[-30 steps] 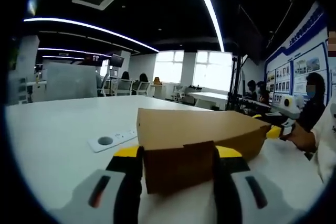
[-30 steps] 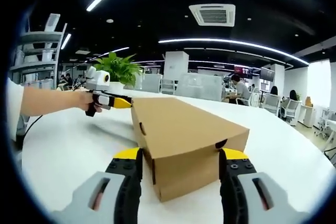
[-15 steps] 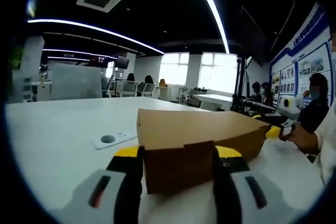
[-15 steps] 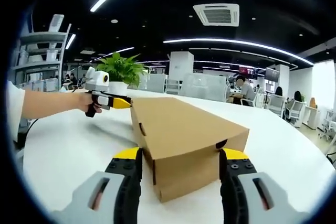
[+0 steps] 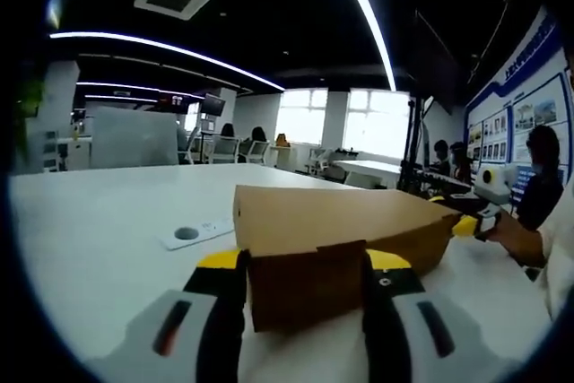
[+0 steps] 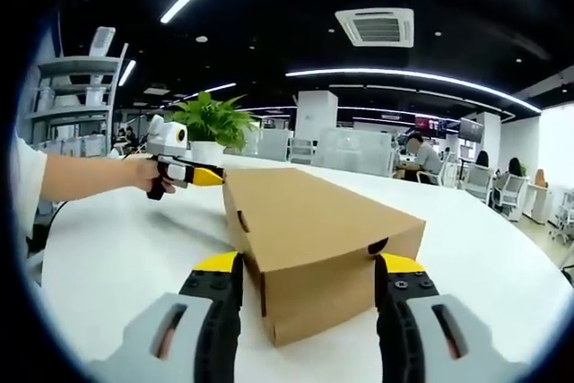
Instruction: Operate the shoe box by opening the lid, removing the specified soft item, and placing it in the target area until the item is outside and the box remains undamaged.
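Bracketing the box: we held the left gripper [image 5: 303, 271] with its jaws spread either side of the near end of the shoe box [image 5: 341, 230], one yellow-tipped finger at each corner; whether the pads touched the cardboard we could not tell.
Right gripper: in its own view we held the right gripper [image 6: 307, 277] the same way at the opposite end of the shoe box [image 6: 309, 230], jaws parted and the box end between them.
Box position: the shoe box sat flat on the white table [image 6: 117, 248], roughly between our two grippers.
Lid: it lay shut on the box, with a small dark notch at each end of the near lid edge in the right gripper view.
Other gripper seen: from the right gripper view our left gripper [image 6: 208, 176] appeared at the far end, held in a hand [image 6: 143, 175], its yellow tip just beside the box corner.
From the left gripper view: our right gripper [image 5: 468, 223] showed at the far right end of the box.
Table items: a flat white panel [image 5: 197, 232] with a round grey disc lay well apart from the box.
Background: a potted plant [image 6: 211, 123] stood beyond the table.
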Motion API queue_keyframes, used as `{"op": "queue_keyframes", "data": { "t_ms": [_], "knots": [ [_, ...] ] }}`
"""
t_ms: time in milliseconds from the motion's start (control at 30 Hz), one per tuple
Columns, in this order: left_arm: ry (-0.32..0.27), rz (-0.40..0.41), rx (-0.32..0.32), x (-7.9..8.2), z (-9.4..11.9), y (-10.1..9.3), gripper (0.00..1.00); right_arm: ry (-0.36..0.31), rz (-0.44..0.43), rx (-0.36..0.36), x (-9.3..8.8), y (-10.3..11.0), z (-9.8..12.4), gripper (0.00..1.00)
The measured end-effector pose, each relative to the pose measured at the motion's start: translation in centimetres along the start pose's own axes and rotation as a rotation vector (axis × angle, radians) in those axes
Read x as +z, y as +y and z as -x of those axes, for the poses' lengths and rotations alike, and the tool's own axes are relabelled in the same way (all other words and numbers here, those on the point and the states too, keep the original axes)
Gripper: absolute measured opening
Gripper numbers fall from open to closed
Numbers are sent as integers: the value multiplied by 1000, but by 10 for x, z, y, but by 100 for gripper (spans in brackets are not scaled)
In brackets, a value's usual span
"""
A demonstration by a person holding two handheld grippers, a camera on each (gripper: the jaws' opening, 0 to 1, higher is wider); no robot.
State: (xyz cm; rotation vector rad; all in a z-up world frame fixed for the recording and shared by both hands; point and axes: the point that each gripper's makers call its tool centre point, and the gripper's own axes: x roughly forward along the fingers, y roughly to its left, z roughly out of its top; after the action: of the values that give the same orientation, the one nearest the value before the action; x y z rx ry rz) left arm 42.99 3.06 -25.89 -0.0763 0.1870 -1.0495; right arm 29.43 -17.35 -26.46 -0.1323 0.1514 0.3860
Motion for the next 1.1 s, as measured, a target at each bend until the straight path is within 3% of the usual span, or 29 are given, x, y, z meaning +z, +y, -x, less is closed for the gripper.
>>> {"op": "queue_keyframes", "data": {
  "t_ms": [200, 833, 1100],
  "knots": [
    [-22, 3, 15, 0, 1, -3, 52, -9, 4, 14, 0, -3, 0, 60],
    [16, 21, 78, -2, 7, -11, 51, -3, 13, 76, -1, -9, 1, 60],
    [-7, 35, 114, -4, 21, -30, 50, -23, 23, 123, -2, -12, 3, 59]
  ]
}}
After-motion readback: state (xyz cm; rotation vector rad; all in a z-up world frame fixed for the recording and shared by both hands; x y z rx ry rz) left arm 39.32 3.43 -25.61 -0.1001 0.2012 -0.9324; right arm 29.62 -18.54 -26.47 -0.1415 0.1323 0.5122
